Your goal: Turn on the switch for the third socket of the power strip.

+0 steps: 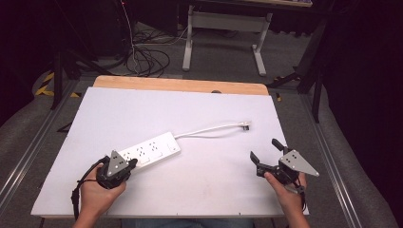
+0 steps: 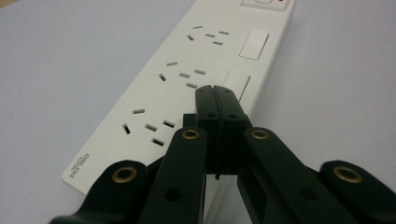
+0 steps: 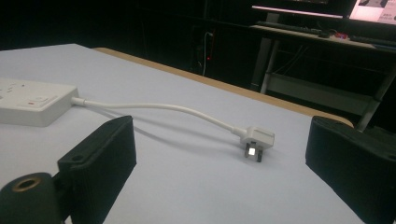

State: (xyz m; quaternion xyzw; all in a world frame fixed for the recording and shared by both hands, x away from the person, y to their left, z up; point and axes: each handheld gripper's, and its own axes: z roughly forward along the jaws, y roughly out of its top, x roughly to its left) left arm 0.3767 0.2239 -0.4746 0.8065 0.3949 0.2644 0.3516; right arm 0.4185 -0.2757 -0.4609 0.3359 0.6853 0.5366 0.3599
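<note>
Both grippers are black, with brass-ringed screw holes, grey three-cornered top plates and trailing black cables.

The power strip (image 1: 149, 150) lies on the table (image 1: 214, 190), left of centre, running from near-left to far-right. Its cord (image 1: 206, 129) leads right from the far end to the plug (image 1: 244, 125). The left gripper (image 1: 132, 163) sits at the strip's near end; the right gripper (image 1: 266, 150) sits near-right, well apart from the plug.

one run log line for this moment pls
left gripper: shut, over power strip | right gripper: open, facing plug | plug: on table, unplugged
</note>
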